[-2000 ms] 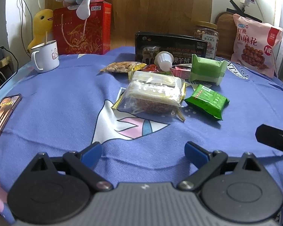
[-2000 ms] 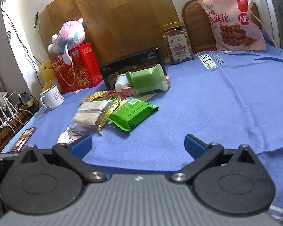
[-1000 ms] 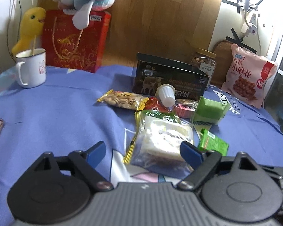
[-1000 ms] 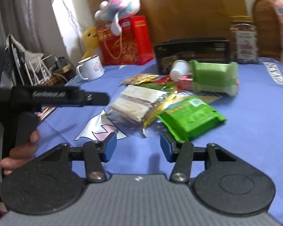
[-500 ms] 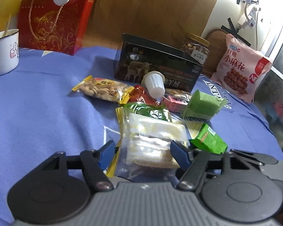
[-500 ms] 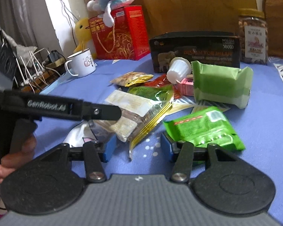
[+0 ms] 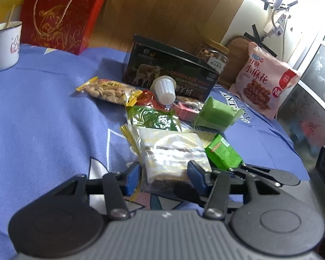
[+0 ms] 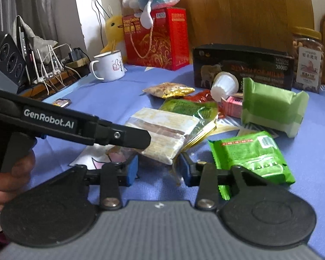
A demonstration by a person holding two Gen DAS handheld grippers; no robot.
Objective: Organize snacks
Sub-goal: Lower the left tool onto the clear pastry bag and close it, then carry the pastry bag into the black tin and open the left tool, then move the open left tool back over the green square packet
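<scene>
Left wrist view
- Target: clear bag of layered wafer bars (image 7: 171,151), lying flat on the blue cloth (image 7: 43,119) at the near end of the snack pile.
- Your left gripper (image 7: 163,176): jaws closing, near end of the bag between the blue pads (image 7: 132,176). Left pad looks at the film, right pad just beside it; I can't confirm a clamp.
- Neighbours: green foil packet (image 7: 153,118) tucked under the bag's far end, small green pouch (image 7: 224,153) touching its right side.
- Handling, my read: light, film slippery and crinkly, bars inside brittle. Grip across the bar stack, not the gold-edged seal strip, or it will slide out or fold.

Right wrist view
- Same bag (image 8: 162,130): its near corner sits between your right gripper's pads.
- Your right gripper (image 8: 159,170): jaws closing, pads flanking loose film at the corner, a gap visible on both sides, not pressing yet.
- Left gripper body (image 8: 75,127): crosses over the bag from the left, your hand (image 8: 8,177) on its handle.
- Risk: both grippers crowd the same end of the bag. Squeeze gently, as hard pressure likely cracks the wafers.
- Advice: lift level so the far end clears the green foil packet (image 8: 188,108) without dragging it.
- Other snacks: peanut packet (image 8: 169,90), jelly cup (image 8: 224,85) and green wrapped block (image 8: 273,108) sit well clear behind.
</scene>
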